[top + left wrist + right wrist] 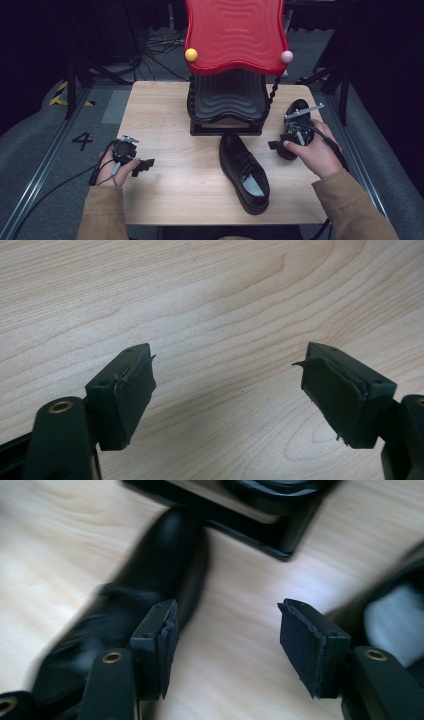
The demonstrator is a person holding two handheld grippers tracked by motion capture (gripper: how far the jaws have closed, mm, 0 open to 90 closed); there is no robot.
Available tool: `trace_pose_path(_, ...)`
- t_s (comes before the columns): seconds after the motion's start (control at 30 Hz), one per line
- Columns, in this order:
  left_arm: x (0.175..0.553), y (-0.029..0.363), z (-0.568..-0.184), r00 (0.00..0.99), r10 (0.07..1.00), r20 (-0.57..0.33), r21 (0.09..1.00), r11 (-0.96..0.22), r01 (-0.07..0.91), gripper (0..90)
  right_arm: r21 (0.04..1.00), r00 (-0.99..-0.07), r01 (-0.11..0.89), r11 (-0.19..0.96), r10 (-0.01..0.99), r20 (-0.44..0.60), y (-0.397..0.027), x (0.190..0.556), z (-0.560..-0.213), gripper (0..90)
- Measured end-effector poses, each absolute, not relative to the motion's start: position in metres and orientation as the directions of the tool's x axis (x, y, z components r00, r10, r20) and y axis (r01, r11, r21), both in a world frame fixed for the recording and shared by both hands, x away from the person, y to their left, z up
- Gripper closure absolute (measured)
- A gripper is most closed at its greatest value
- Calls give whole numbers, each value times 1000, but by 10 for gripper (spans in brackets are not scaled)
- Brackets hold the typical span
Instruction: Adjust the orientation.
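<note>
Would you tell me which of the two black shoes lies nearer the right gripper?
The shoe at the table's right edge, directly beneath the right gripper; the other shoe lies mid-table.

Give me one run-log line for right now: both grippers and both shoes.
left gripper: open, empty, at table's left | right gripper: open, empty, between shoes | near shoe: upright, mid-table | far shoe: behind right hand

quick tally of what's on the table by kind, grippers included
Black shoes: 2, one mid-table, one under the right hand
Shoe rack, red top and black tier: 1
Grippers, jaws open: 2, left gripper, right gripper
Total: 5
</note>
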State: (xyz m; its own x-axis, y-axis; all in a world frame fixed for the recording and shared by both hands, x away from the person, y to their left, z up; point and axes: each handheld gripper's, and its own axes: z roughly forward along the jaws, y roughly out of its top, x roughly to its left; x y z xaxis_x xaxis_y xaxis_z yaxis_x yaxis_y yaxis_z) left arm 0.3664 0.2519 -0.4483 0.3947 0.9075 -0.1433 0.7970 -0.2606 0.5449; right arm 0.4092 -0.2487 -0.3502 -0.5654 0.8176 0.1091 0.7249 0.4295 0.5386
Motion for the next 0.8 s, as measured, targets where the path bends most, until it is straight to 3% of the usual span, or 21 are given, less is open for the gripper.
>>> trace_pose_path(0.5, 365, 256, -448, 385, 909, -160, 546, -244, 801, 219, 386, -431, 835, 391, 902, 17, -279, 472, -372, 408)
trace_pose_path(0.8, 366, 258, -449, 386, 909, -159, 546, -244, 801, 219, 282, -346, 906, 317, 936, 60, -282, 490, -391, 495)
